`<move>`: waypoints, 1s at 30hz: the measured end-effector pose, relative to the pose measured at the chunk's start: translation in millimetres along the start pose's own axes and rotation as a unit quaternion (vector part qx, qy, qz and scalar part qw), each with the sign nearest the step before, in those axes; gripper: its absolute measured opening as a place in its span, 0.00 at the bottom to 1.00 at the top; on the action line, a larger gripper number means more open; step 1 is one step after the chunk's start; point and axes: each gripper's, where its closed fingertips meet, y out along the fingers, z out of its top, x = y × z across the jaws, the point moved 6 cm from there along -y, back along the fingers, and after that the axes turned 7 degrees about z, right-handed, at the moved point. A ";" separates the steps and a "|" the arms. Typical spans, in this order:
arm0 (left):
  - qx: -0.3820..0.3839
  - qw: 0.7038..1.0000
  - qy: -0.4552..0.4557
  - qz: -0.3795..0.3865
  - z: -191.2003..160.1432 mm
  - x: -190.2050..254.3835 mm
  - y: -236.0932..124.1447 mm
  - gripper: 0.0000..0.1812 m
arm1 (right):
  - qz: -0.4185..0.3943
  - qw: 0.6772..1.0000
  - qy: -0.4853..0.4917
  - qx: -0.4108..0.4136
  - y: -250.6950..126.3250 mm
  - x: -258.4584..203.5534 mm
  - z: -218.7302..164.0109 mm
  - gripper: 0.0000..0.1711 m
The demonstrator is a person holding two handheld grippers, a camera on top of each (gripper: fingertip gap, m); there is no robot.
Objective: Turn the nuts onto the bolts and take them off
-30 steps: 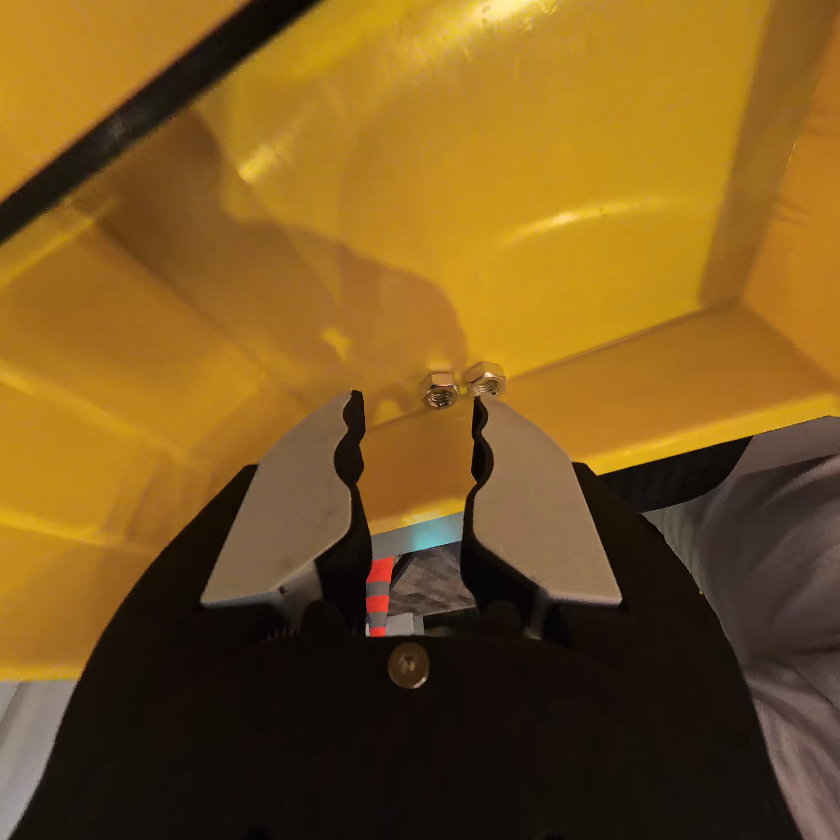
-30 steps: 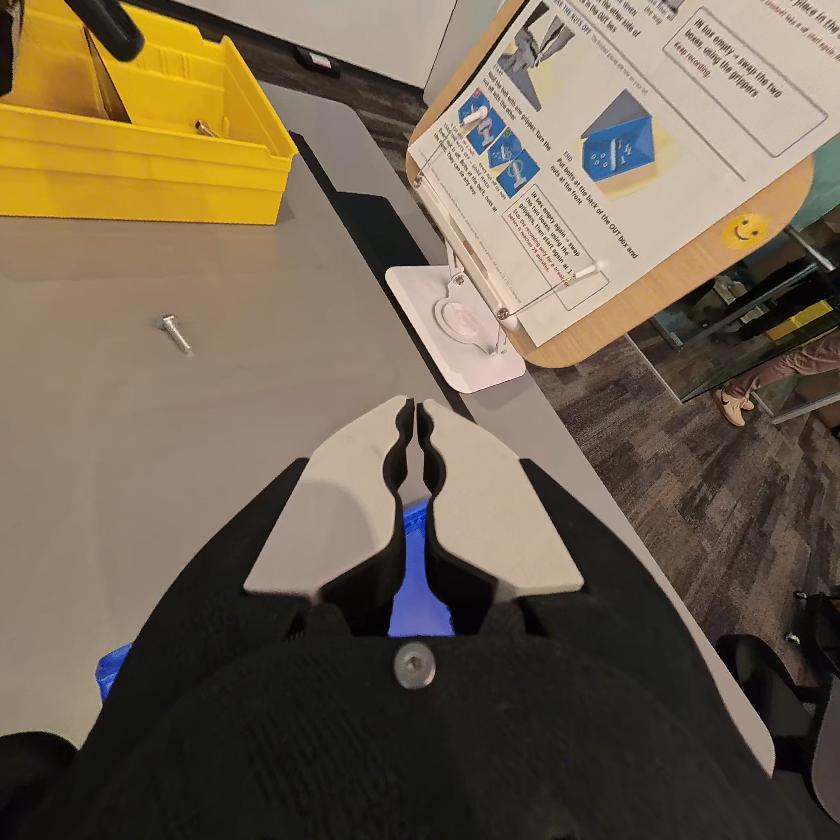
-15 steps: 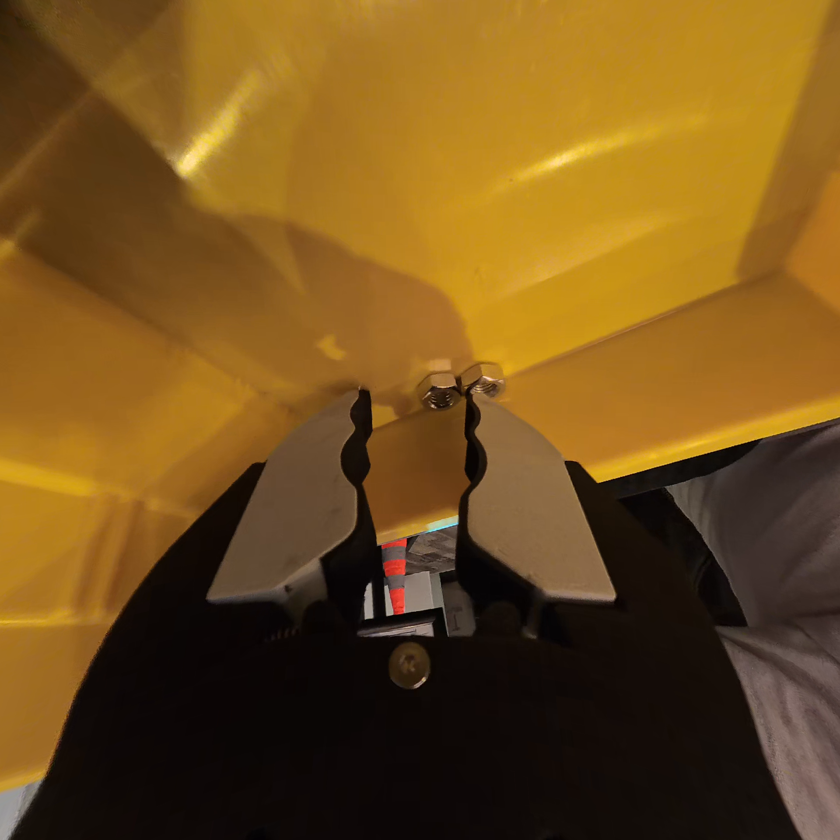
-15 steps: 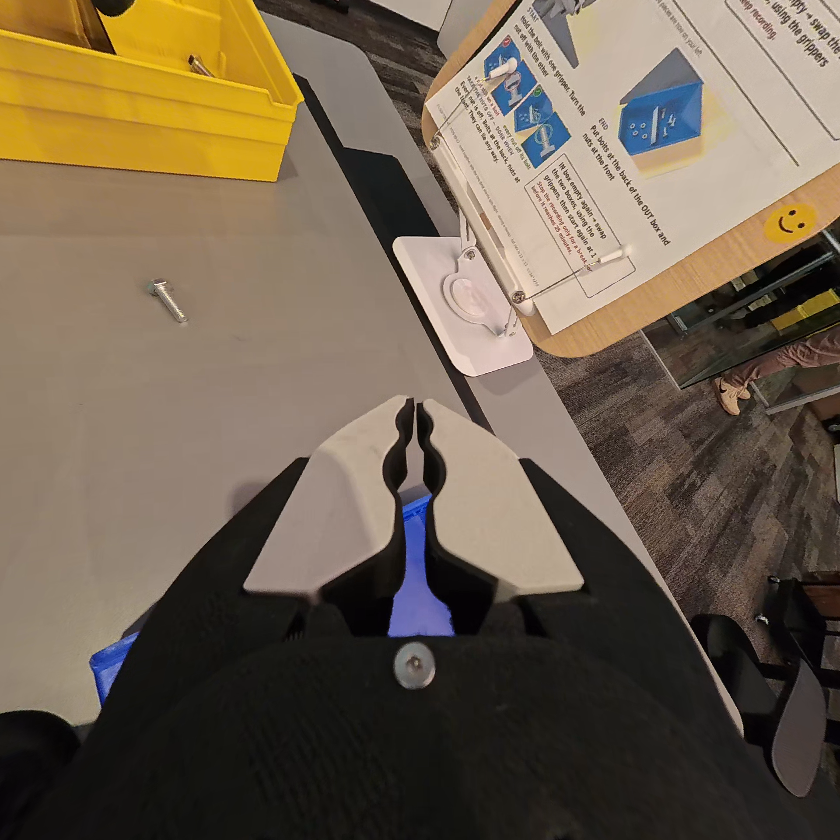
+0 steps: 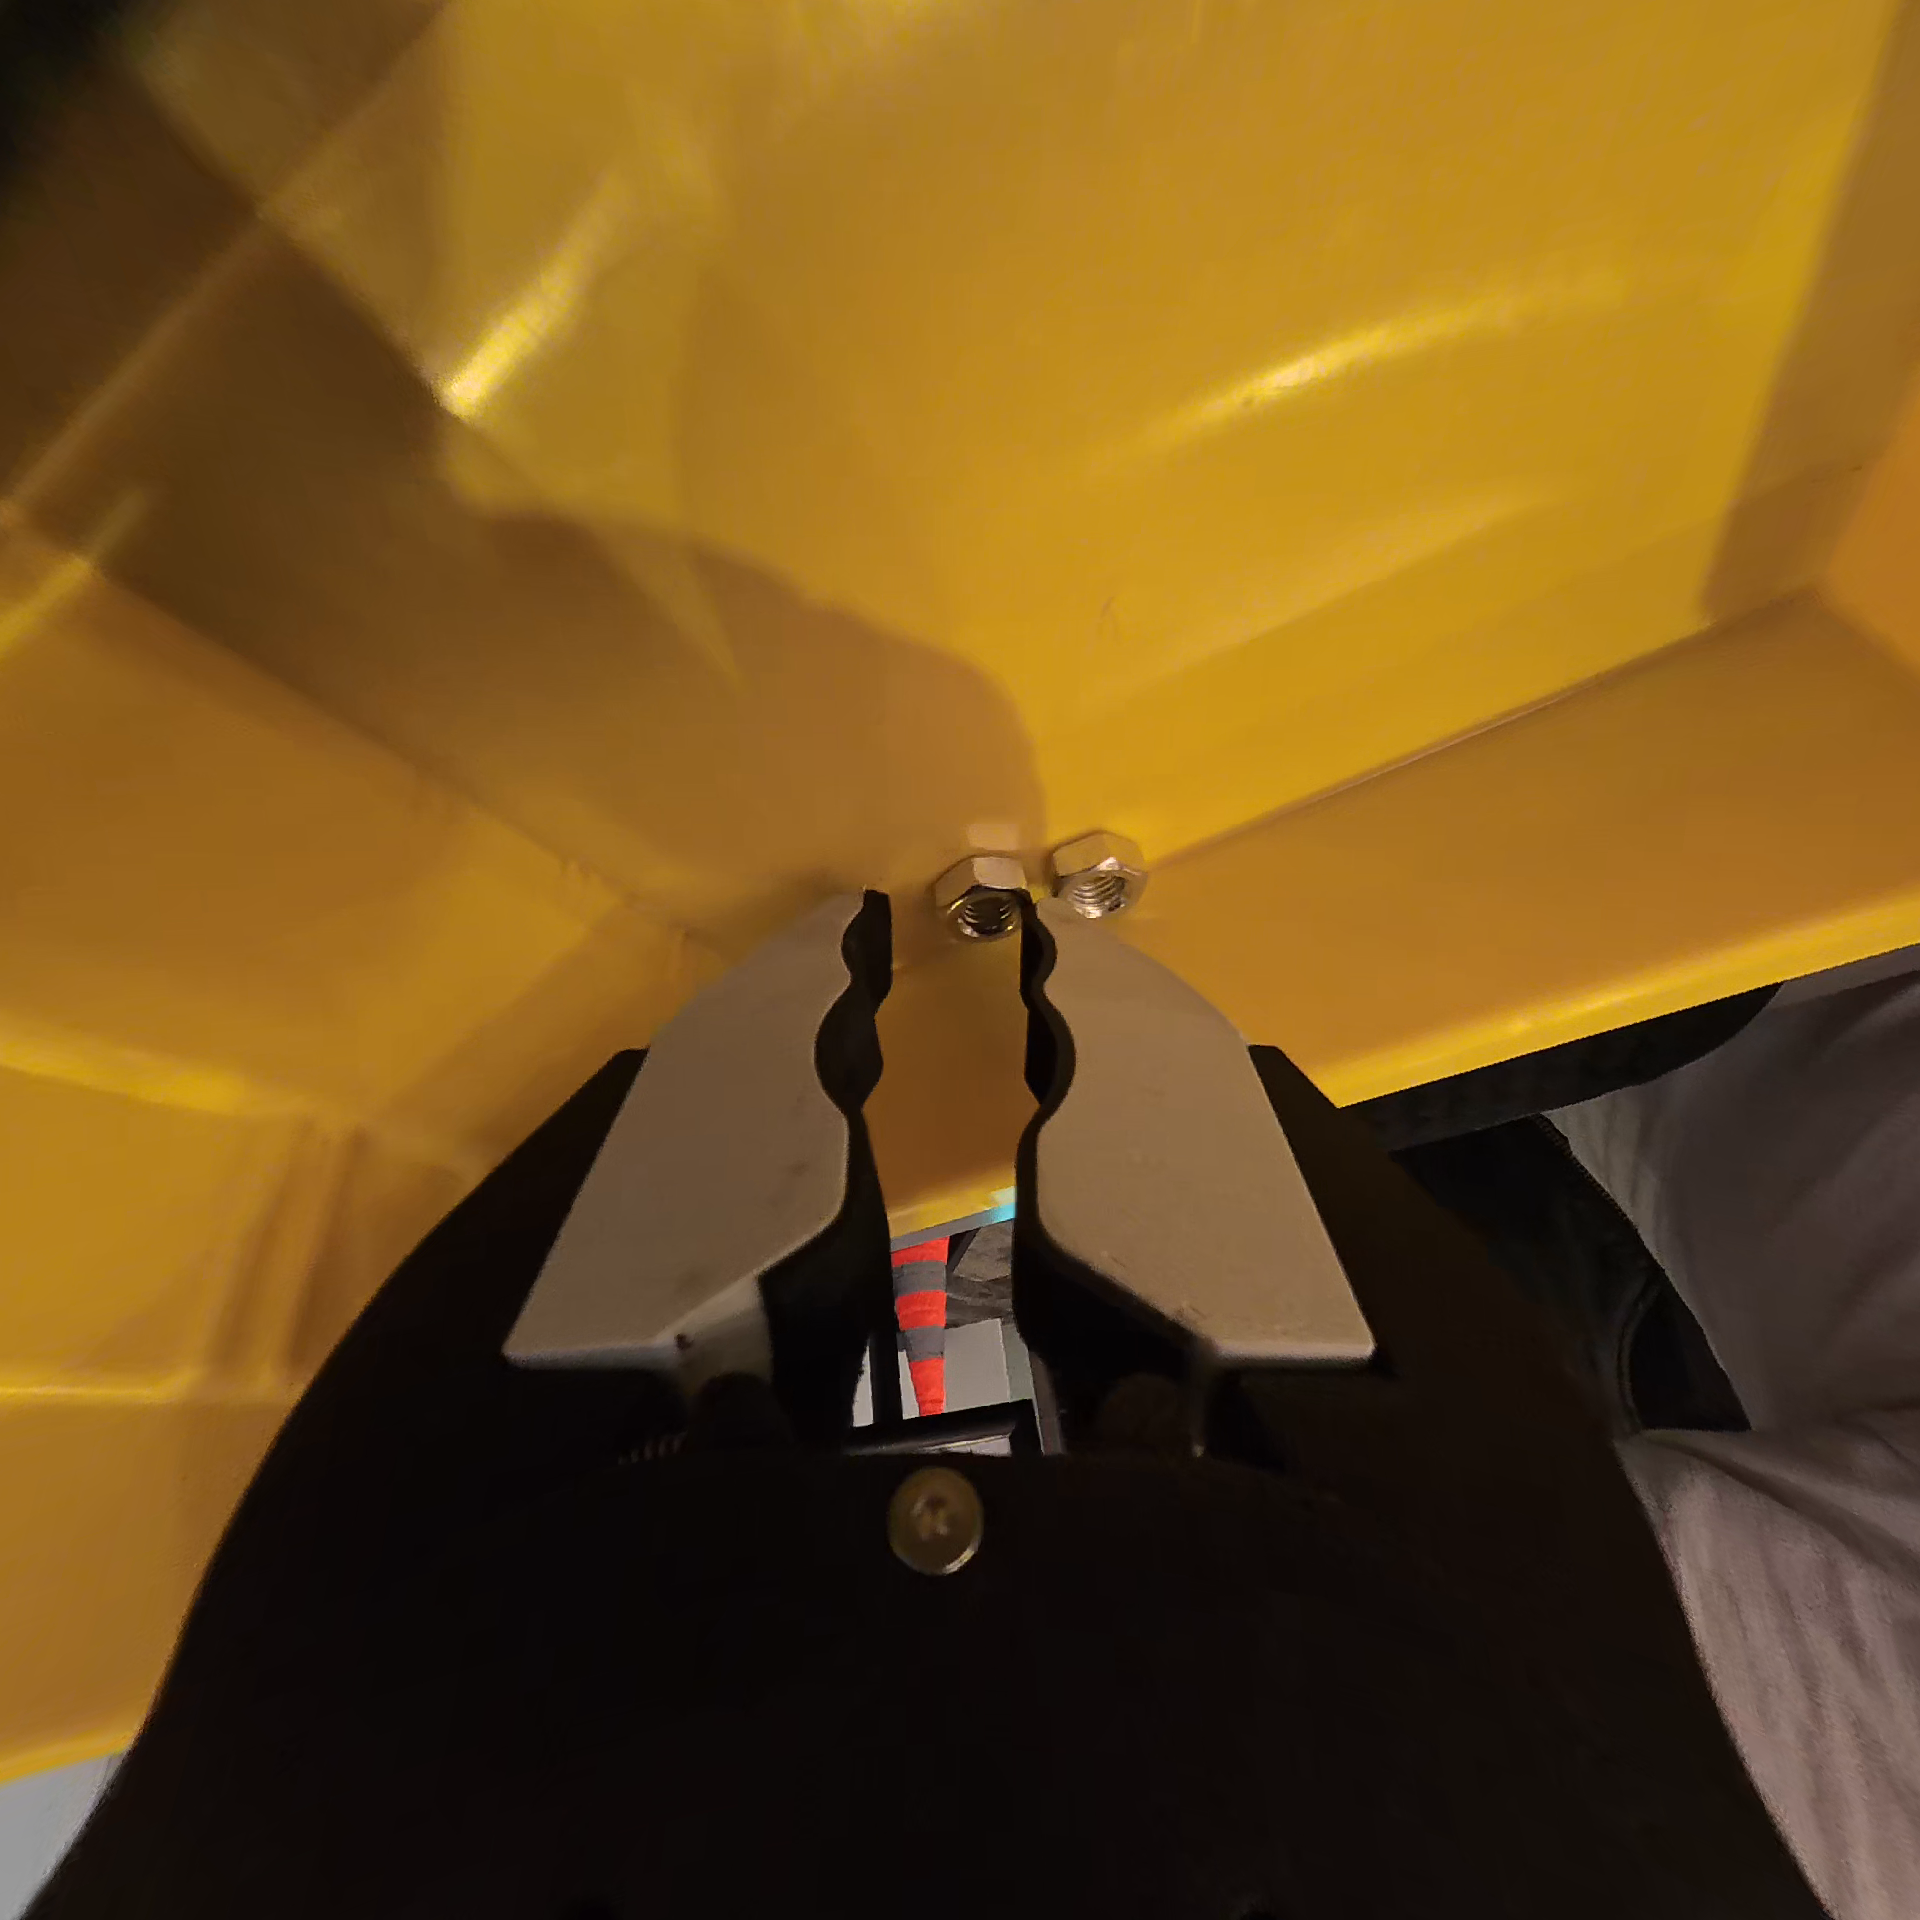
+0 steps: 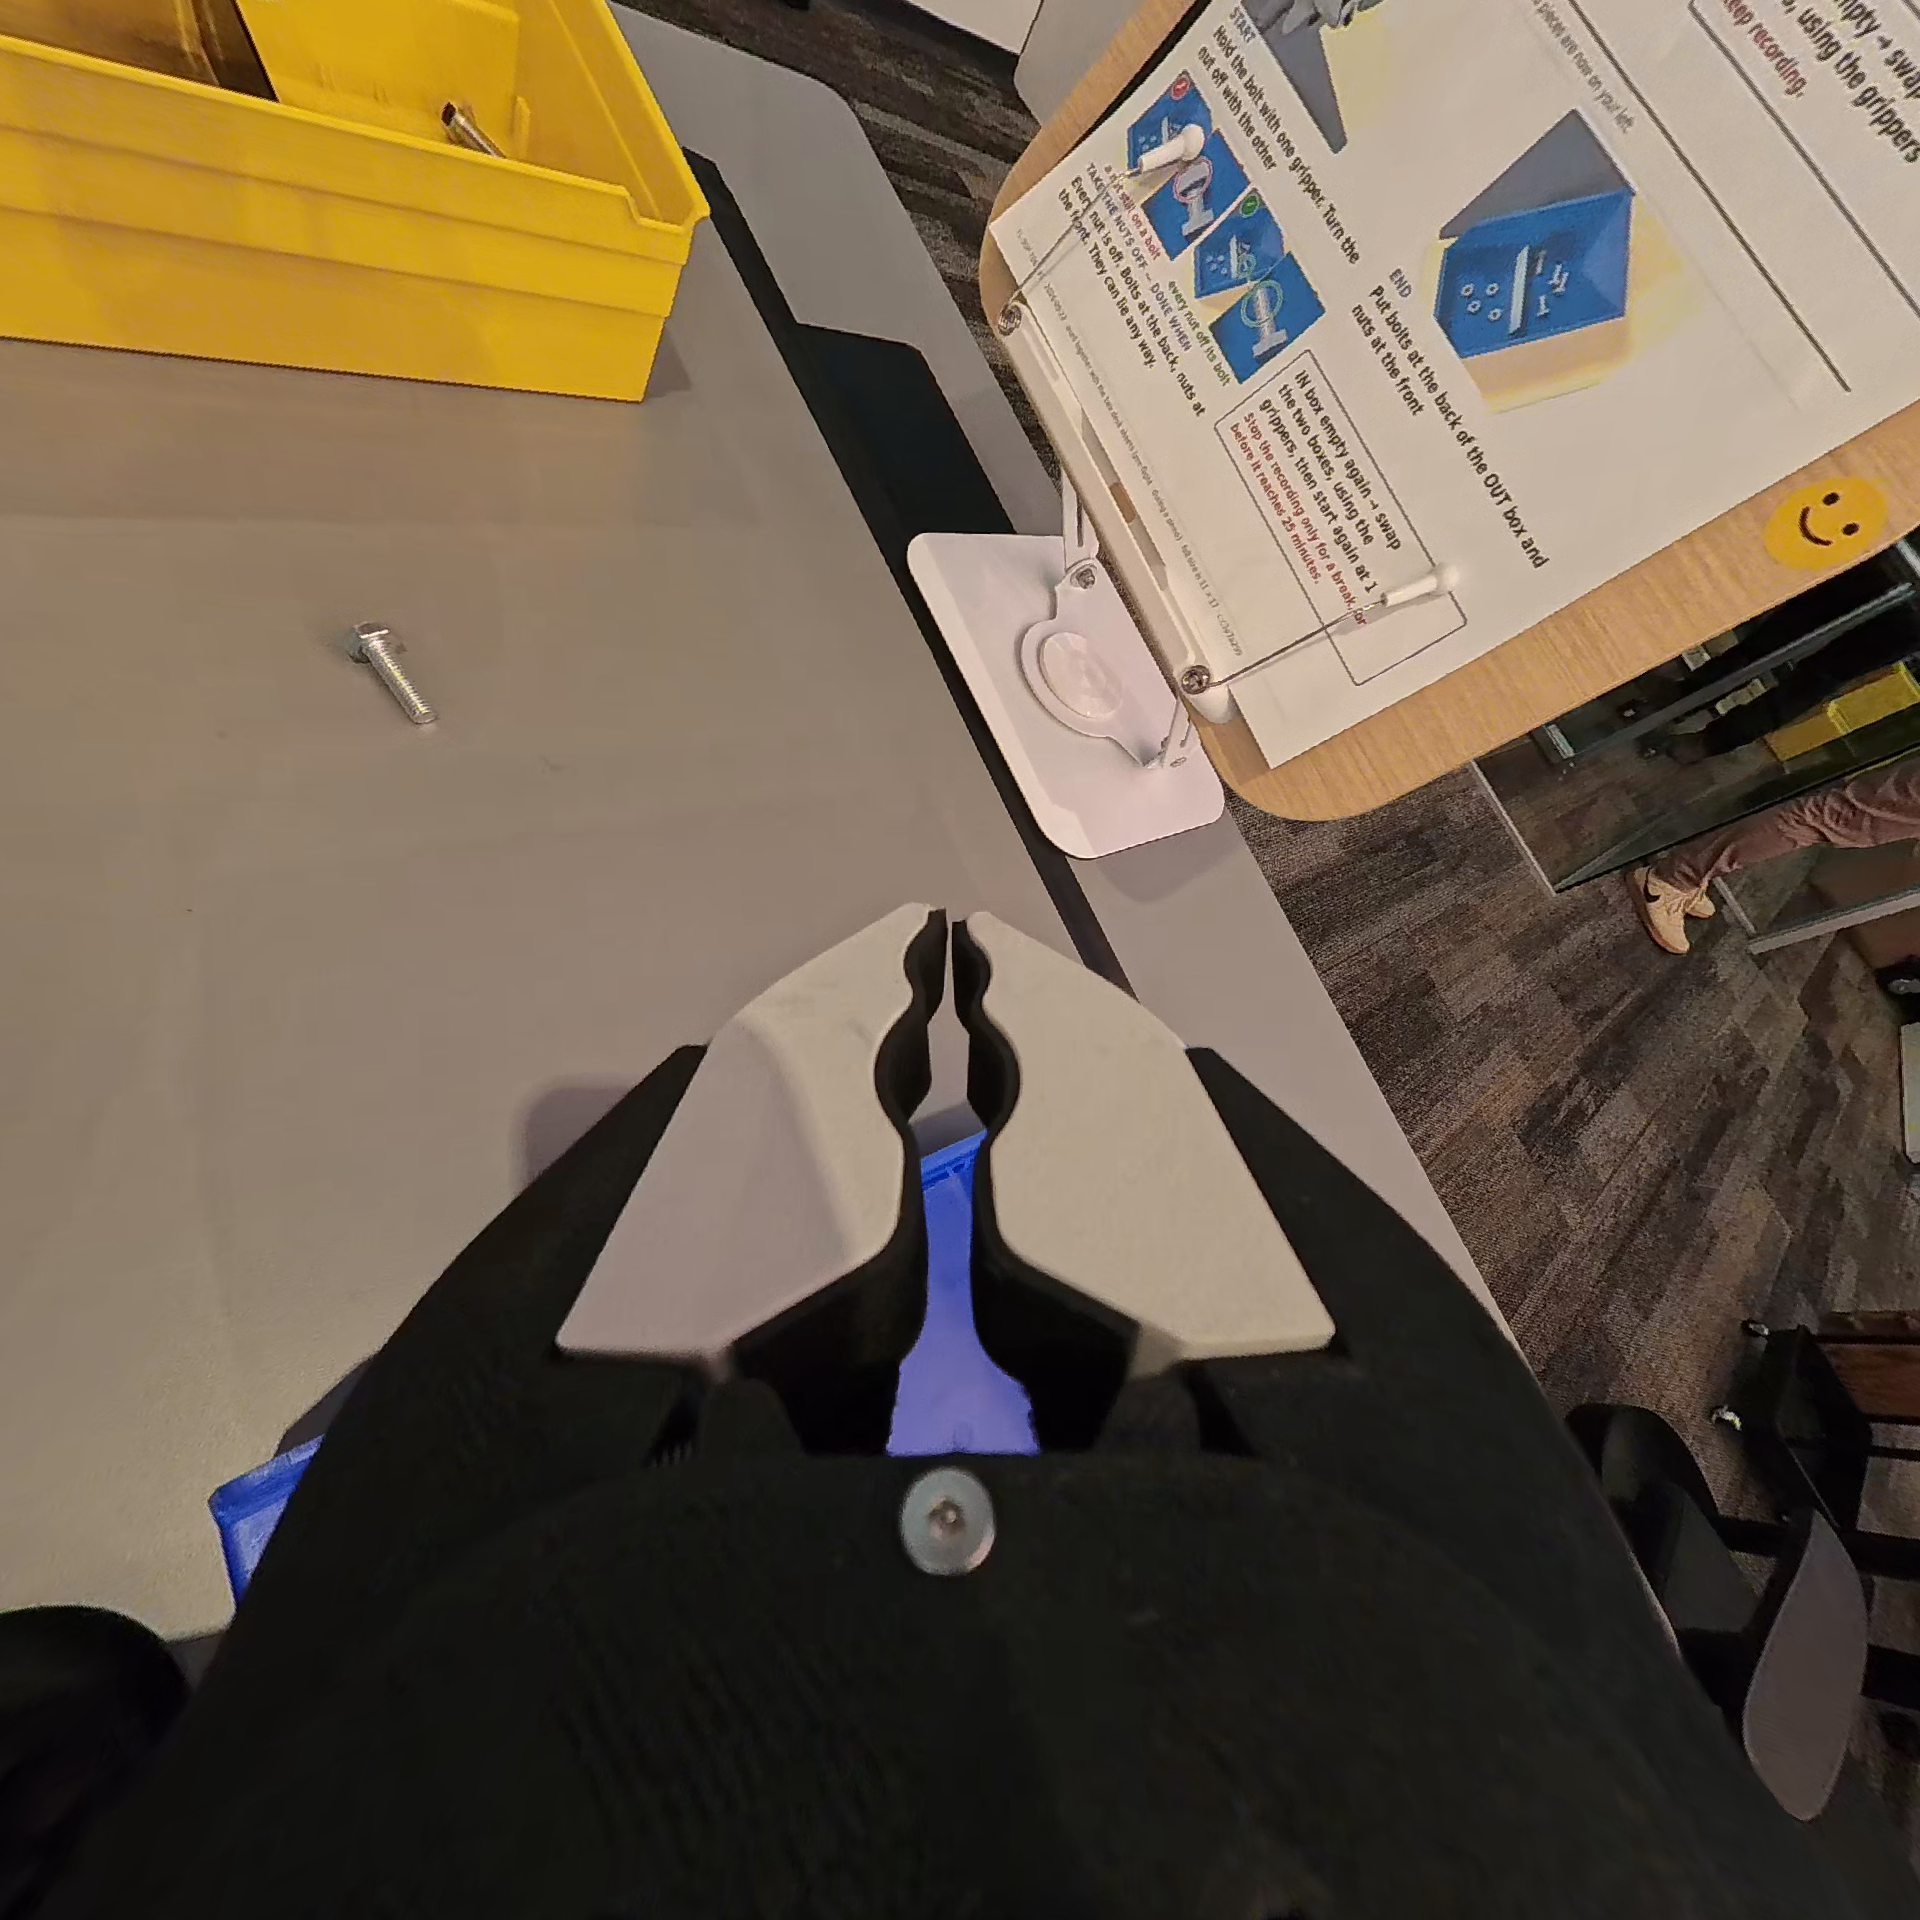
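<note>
— Where's the left gripper (image 5: pixel 954 906) got to?

— Deep inside the glossy yellow plastic bin (image 5: pixel 1039 416). Its grey fingers are spread, and two small silver hex nuts (image 5: pixel 1035 896) sit side by side just past the tips, at the centre of the left wrist view, where the bin's floor meets a ridge. The left-hand nut (image 5: pixel 977 902) lies roughly between the tips; the right-hand nut (image 5: pixel 1097 881) is just beyond the right finger.

— Touching each other?

— Nearly, if not quite; I can't tell. That's the worry. If the fingers come together now, I'd guess the right one could wedge between the pair, flick the neighbour away, or pinch the nut on its corners so it pops out.

— And the right gripper (image 6: pixel 950 923)?

— Pressed together on nothing, hanging over the grey counter (image 6: pixel 520 883) with a blue plastic box (image 6: pixel 951 1340) showing beneath it. A short silver hex-head bolt (image 6: pixel 393 671) lies loose on the counter at middle left of the right wrist view, well apart from that gripper.

— Anything else around?

— Another bolt (image 6: pixel 473 130) lies in the yellow bin at the upper left there, and an instruction sheet on a wooden board (image 6: pixel 1455 364) stands at the upper right. The loose bolt could roll if the counter is bumped.
</note>
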 end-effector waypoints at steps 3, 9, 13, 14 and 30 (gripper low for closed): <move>0.007 1.000 -0.004 0.003 2.5 -1.6 -1.7 0.12 | 0.000 1.000 -0.001 0.001 -0.3 -0.2 0.8 0.01; 0.062 0.998 -0.027 0.010 7.2 -5.2 -11.8 0.13 | 0.001 1.000 -0.005 -0.001 0.2 -1.4 2.0 0.01; 0.049 0.999 -0.015 0.014 1.7 -1.9 -8.3 0.14 | 0.002 1.000 -0.006 -0.001 0.3 -1.6 2.3 0.01; 0.041 0.999 -0.011 0.016 0.6 -1.1 -6.1 0.14 | 0.002 1.000 -0.006 -0.001 0.3 -1.7 2.4 0.01; 0.017 0.998 0.047 0.045 -2.1 -0.4 3.3 0.11 | 0.004 1.000 -0.008 -0.004 0.5 -2.3 2.2 0.01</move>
